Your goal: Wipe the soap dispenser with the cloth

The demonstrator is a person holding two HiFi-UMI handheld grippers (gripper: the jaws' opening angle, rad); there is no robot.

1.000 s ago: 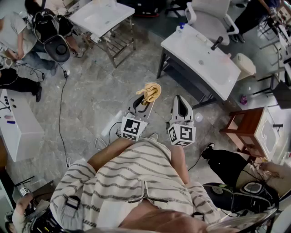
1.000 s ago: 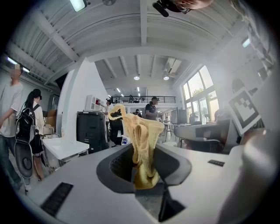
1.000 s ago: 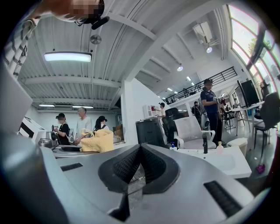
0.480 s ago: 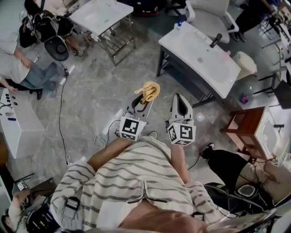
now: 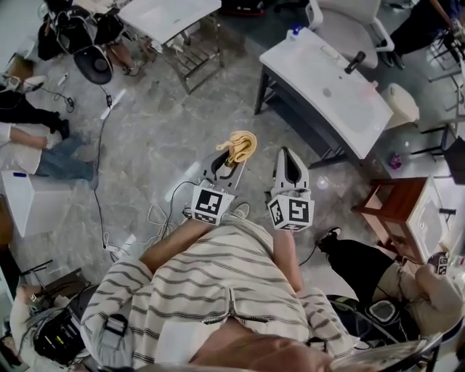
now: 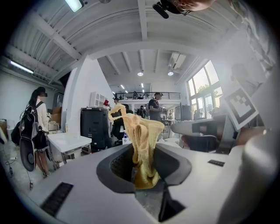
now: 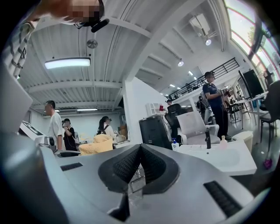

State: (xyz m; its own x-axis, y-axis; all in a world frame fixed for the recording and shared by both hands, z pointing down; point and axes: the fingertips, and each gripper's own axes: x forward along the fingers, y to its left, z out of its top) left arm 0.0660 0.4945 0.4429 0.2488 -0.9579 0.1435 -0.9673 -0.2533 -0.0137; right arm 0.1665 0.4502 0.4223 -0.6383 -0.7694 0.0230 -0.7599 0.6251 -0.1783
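Your left gripper point(image 5: 231, 164) clamps yellow cloth point(image 5: 240, 144), carried ready for wiping. Right gripper point(image 5: 290, 161) closed, empty. Soap dispenser point(image 7: 175, 144) far ahead on sink counter point(image 5: 320, 80), not yet reached.

1. Grippers: two, the left point(image 5: 231, 163) and the right point(image 5: 288, 153).
2. Marker cubes: two, one on the left gripper point(image 5: 211, 205) and one on the right point(image 5: 291, 213).
3. Cloth point(image 5: 240, 144): one, yellow.
4. Basin tables in the head view: three, at the top point(image 5: 163, 16), at the right point(image 5: 305, 69) and at the far right point(image 5: 429, 207).
5. Bottles on the right basin table: two, a blue-pump dispenser point(image 7: 175, 144) and a pink bottle point(image 7: 223, 140).
6. Tap point(image 5: 354, 62): one, black.
7. Office chair point(image 5: 341, 25): one, white.
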